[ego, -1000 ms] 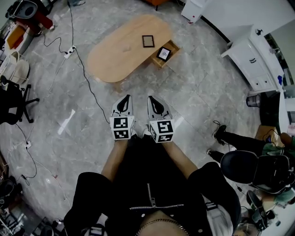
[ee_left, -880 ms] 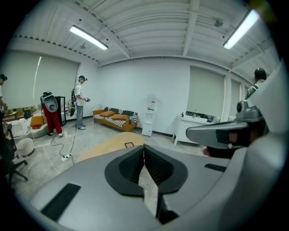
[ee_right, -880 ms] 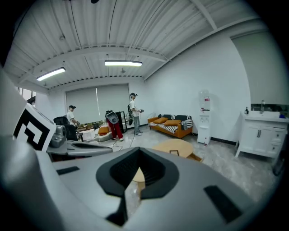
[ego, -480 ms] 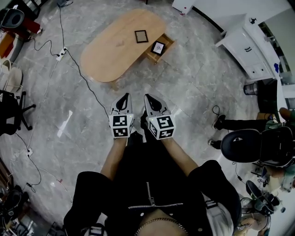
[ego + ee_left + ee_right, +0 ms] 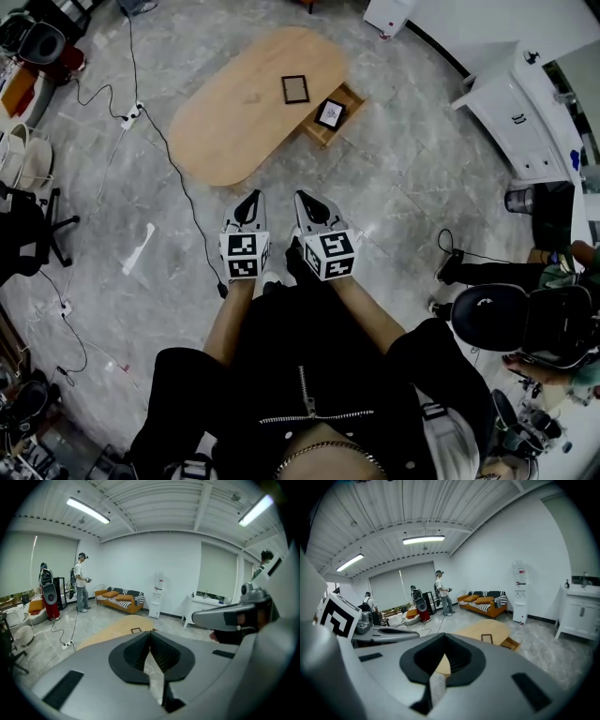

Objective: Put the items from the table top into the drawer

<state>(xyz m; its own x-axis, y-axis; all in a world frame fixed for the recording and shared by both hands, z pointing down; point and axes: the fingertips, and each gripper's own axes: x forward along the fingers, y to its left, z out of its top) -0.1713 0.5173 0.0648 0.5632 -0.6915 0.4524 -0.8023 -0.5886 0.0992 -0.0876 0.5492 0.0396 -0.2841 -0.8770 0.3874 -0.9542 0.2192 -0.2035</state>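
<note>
Short of the table (image 5: 225, 131), left gripper (image 5: 249, 201) and right gripper (image 5: 307, 200) are held closed, empty; the frame (image 5: 295, 89) could be shoved if unopened

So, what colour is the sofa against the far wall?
Orange, with black-and-white striped seat cushions; the sofa shows best in the right gripper view.

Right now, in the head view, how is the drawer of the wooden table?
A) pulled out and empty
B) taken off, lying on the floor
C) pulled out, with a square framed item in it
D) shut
C: the drawer stands pulled out from the table and a square framed item lies in it.
</note>
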